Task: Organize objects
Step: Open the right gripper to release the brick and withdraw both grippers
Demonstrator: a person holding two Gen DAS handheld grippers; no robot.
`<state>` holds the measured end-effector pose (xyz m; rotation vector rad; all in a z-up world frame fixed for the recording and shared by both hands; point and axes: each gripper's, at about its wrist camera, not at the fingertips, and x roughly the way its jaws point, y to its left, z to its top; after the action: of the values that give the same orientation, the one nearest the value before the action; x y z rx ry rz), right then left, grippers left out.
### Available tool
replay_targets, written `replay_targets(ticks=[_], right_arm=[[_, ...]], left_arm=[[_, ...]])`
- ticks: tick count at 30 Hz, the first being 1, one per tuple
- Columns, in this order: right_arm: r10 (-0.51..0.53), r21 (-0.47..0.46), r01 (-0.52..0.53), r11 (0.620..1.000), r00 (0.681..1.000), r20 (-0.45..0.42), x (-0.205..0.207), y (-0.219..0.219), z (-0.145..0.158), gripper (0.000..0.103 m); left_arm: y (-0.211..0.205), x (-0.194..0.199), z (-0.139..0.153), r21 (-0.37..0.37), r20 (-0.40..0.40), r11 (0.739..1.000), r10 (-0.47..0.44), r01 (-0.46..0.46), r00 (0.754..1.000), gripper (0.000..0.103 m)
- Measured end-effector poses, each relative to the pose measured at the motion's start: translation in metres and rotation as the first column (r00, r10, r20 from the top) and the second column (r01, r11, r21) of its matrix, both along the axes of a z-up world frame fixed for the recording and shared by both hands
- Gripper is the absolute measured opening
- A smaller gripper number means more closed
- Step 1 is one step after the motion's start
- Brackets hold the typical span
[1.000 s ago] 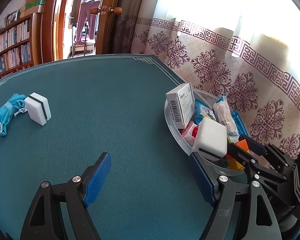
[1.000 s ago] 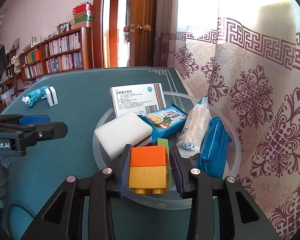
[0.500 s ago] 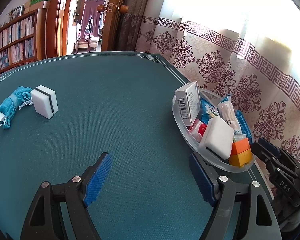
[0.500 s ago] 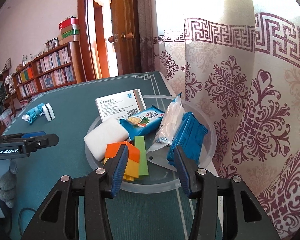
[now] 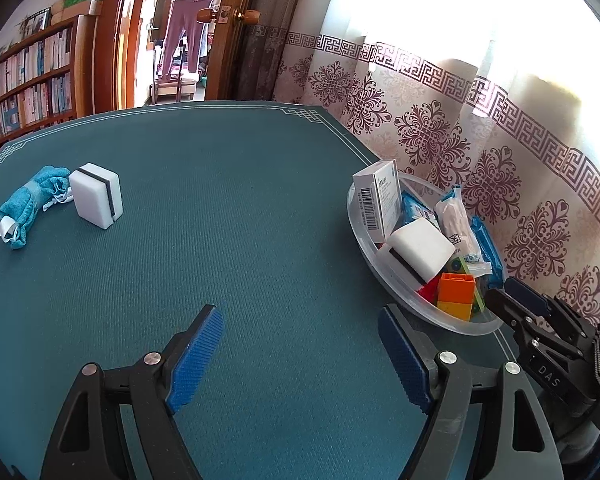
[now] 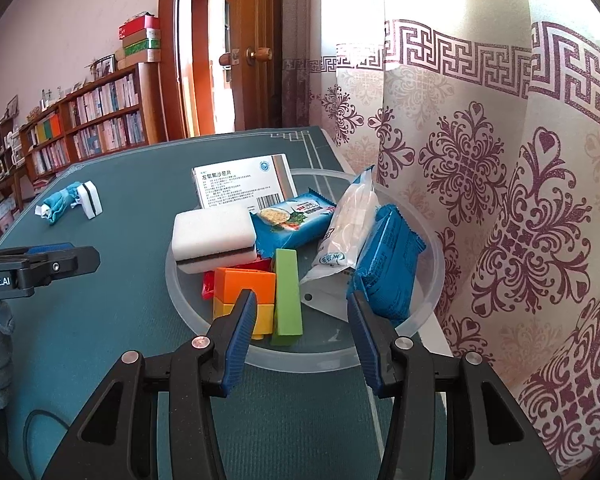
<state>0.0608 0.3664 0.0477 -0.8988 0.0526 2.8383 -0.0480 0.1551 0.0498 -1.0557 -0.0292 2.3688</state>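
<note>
A clear round bowl (image 6: 428, 240) (image 5: 364, 236) at the table's right edge holds a medicine box (image 6: 242, 188), a white sponge (image 6: 214, 236), snack packets (image 6: 292, 220), an orange-and-yellow block (image 6: 246, 292) (image 5: 456, 294) and a green block (image 6: 288, 296). My right gripper (image 6: 302, 320) is open and empty, just in front of the bowl's near rim. My left gripper (image 5: 300, 352) is open and empty above bare table. A second white sponge (image 5: 96, 194) (image 6: 90, 198) and a blue cloth (image 5: 30, 200) (image 6: 60, 202) lie at the far left.
The teal table (image 5: 240, 208) ends at a patterned curtain (image 5: 500, 128) on the right. A bookshelf (image 6: 88, 116) and an open door (image 5: 236, 32) stand behind the table. The right gripper also shows in the left wrist view (image 5: 540, 320).
My right gripper opened and let go of the orange-and-yellow block, which now lies in the bowl, then drew back. My left gripper pulled back slightly from the bowl.
</note>
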Motion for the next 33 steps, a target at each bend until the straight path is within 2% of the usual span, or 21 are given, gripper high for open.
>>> replay_targets(ticks=[16, 25, 33], right_arm=[[0.061, -0.023, -0.062, 0.998, 0.998, -0.027, 0.004, -0.023, 0.009, 0.050], [0.132, -0.056, -0.132, 0.990, 0.991, -0.014, 0.000, -0.044, 0.009, 0.055], [0.196, -0.064, -0.195, 0.979, 0.981, -0.001, -0.007, -0.066, 0.008, 0.055]], left_arm=[[-0.010, -0.005, -0.006, -0.016, 0.026, 0.998, 0.062, -0.062, 0.998, 0.094], [-0.023, -0.008, -0.010, -0.050, 0.035, 0.994, 0.098, -0.096, 0.995, 0.095], [-0.045, -0.010, -0.013, -0.095, 0.026, 0.986, 0.141, -0.138, 0.990, 0.096]])
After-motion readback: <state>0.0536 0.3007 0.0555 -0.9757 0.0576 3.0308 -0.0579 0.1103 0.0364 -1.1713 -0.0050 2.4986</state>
